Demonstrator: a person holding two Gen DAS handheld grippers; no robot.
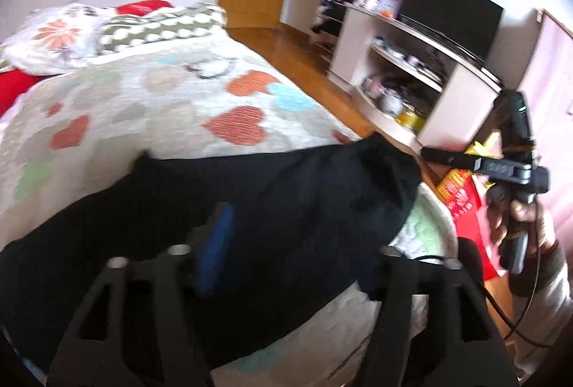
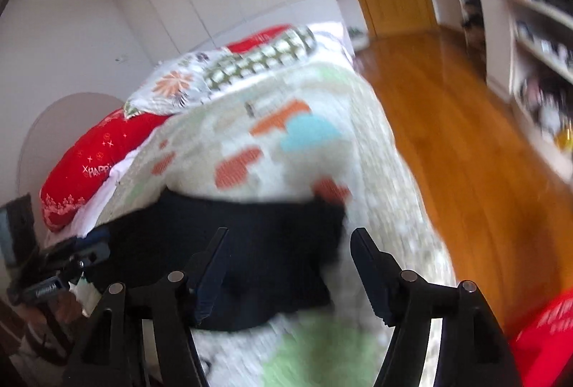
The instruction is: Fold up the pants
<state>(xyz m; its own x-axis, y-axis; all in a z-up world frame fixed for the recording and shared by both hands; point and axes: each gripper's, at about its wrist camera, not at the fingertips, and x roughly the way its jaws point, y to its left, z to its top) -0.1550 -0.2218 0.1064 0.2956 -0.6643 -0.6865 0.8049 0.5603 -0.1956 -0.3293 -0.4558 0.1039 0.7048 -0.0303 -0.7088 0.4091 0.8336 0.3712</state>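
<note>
Black pants (image 1: 250, 208) lie across the near end of the bed on a heart-patterned quilt (image 1: 161, 100). In the left wrist view my left gripper (image 1: 297, 243) is open just above them, its blue-padded left finger (image 1: 216, 243) over the cloth; the right finger is largely hidden against the dark cloth. My right gripper (image 1: 444, 159) shows at the right, held by a hand beyond the pants' end. In the right wrist view the right gripper (image 2: 290, 276) is open and empty above the pants (image 2: 250, 251). The left gripper (image 2: 82, 252) shows at the left edge.
Pillows (image 1: 107, 32) and a red cushion (image 2: 93, 154) lie at the head of the bed. A wooden floor (image 2: 447, 143) runs to the right, with a white shelf unit and TV (image 1: 447, 14). A red bag (image 1: 465, 208) sits by the bed corner.
</note>
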